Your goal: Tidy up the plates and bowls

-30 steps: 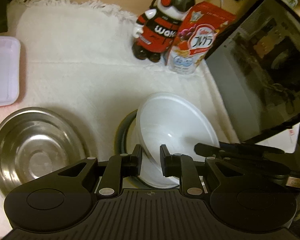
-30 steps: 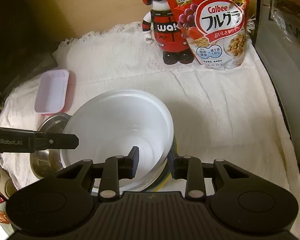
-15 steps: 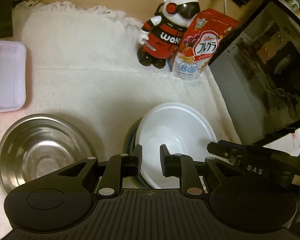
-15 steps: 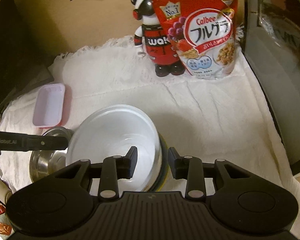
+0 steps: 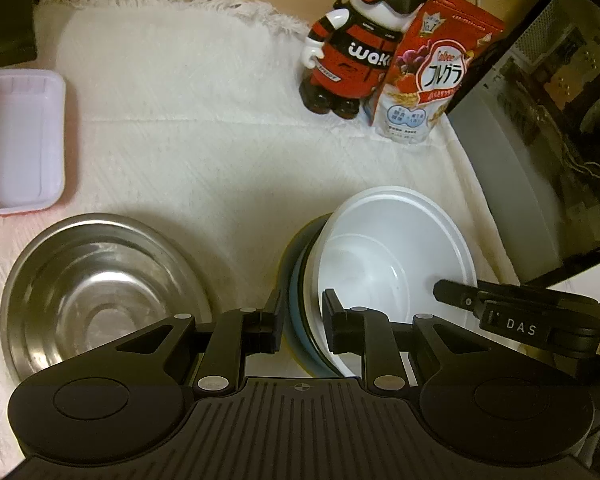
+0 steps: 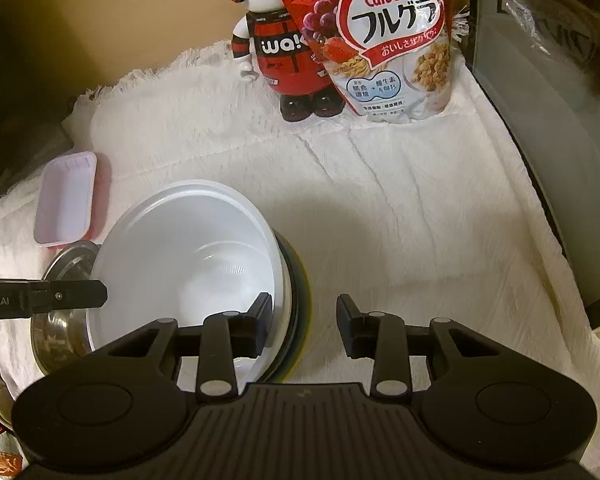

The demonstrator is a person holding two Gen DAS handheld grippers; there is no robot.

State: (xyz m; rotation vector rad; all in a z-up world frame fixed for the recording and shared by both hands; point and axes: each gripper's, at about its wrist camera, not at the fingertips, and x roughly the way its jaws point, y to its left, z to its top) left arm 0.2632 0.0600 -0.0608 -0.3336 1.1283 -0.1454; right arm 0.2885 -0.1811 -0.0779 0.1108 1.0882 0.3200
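The left gripper (image 5: 302, 320) fingers straddle the white bowl (image 5: 392, 264) rim, narrowly parted. The right gripper (image 6: 303, 326) fingers stand wide over its far rim, one inside. The bowl sits nested in a stack. Left lies a steel bowl (image 5: 96, 296); open cloth (image 6: 400, 220) lies ahead.
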